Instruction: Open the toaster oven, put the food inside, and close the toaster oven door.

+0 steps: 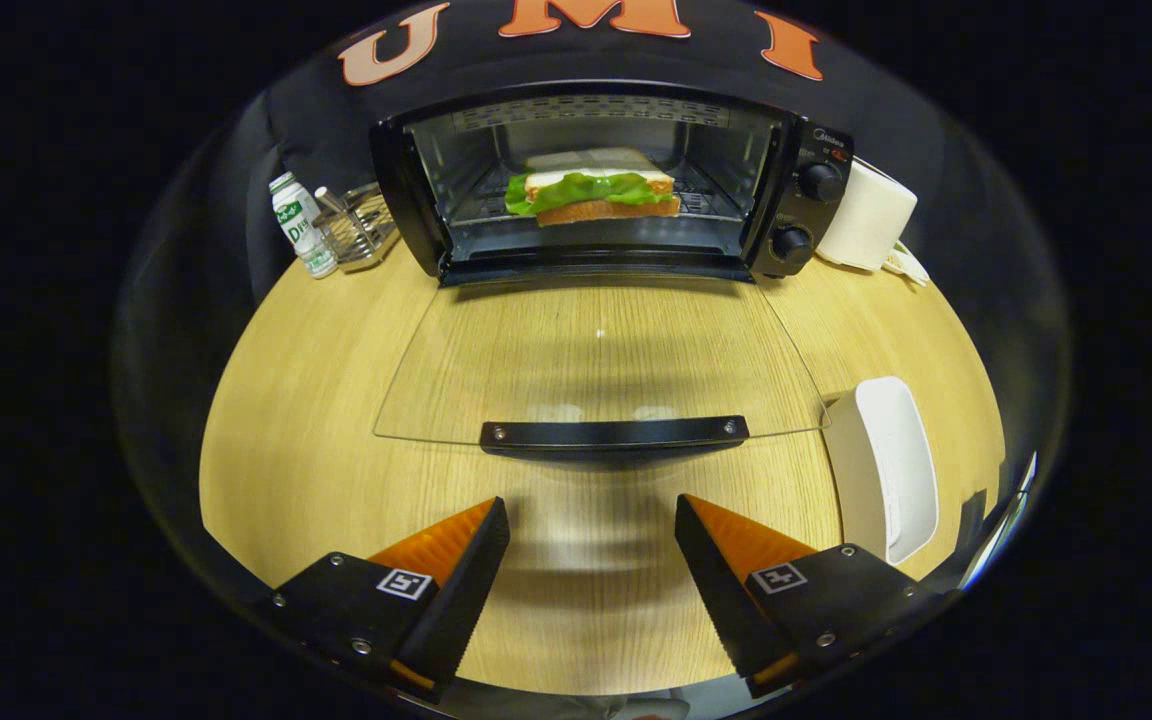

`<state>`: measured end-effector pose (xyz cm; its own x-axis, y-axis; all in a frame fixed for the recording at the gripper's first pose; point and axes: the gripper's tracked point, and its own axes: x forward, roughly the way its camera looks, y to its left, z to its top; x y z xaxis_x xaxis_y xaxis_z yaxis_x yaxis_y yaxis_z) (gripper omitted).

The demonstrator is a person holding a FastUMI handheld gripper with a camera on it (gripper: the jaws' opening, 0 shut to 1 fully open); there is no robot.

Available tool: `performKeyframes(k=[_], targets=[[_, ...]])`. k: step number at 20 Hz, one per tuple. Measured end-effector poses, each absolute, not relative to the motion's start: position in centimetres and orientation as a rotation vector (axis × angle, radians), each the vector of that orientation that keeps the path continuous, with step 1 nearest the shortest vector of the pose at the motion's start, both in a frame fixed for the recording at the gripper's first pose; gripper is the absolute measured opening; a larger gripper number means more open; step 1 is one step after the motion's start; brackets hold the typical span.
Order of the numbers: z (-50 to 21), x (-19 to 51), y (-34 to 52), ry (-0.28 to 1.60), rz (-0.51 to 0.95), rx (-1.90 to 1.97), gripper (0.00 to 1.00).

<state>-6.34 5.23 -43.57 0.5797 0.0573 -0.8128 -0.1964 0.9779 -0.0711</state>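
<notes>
Bare tabletop (316, 400) between the spread, empty tongs (592, 520) and lowered glass door (596, 350).

The white appliance (866, 215) sits partly hidden behind the toaster oven (596, 180).

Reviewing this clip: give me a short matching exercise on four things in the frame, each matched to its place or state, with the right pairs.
Things:
1. sandwich
2. glass door
3. claw
4. white tray

Places or states:
A. open, empty, just short of the door handle
B. on the rack inside the toaster oven
C. folded down flat over the table
D. on the table, right of the door

Pairs: 1-B, 2-C, 3-A, 4-D
</notes>
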Motion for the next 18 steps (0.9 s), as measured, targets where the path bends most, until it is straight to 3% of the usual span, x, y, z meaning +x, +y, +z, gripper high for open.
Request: performKeyframes(k=[10,18], targets=[[-44.9,-4.1,4.9,0.920,0.124,-0.135,1.00],[-39.8,-3.6,5.2,0.833,0.154,-0.117,1.00]])
